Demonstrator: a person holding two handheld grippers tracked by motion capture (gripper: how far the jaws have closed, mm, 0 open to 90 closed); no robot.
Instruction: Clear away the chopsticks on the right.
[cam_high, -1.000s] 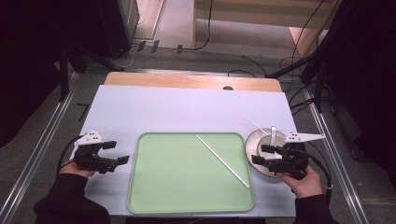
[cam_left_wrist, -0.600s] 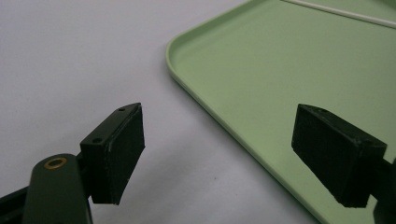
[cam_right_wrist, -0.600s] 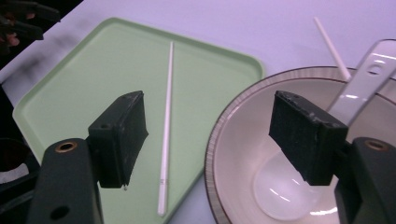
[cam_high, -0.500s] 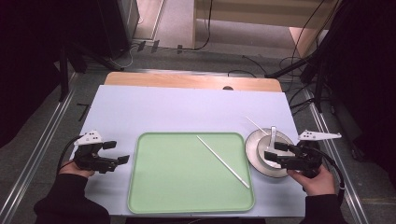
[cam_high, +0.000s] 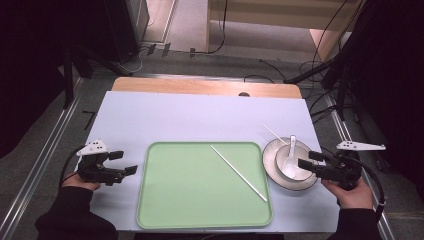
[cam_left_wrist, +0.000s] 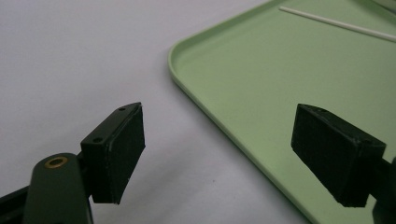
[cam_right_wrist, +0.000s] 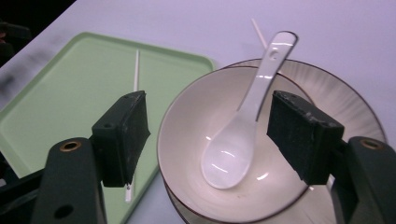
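A green tray (cam_high: 150, 200) lies at the table's front with a white chopstick (cam_high: 239, 173) slanting across its right half. To its right a white bowl (cam_high: 285, 167) stands on a plate (cam_high: 268, 162), and a clear spoon (cam_high: 291, 150) rests in the bowl. Another white stick (cam_high: 274, 134) pokes out behind the plate. My right gripper (cam_high: 309, 160) hovers at the bowl's right rim. Its jaws, just closed a little, stay open above the bowl (cam_right_wrist: 187, 121) and spoon (cam_right_wrist: 238, 140) and touch neither. My left gripper (cam_high: 124, 162) stands open left of the tray (cam_left_wrist: 224, 70), holding nothing.
The pale table top (cam_high: 200, 120) stretches behind the tray, with a wooden strip (cam_high: 200, 87) along its far edge. Cables and dark stands (cam_high: 345, 75) crowd the floor beyond. The right hand sits close to the table's right edge.
My right gripper has drawn back to the right, from over the bowl to its right rim. The left gripper, tray, chopstick, bowl and spoon have stayed put.
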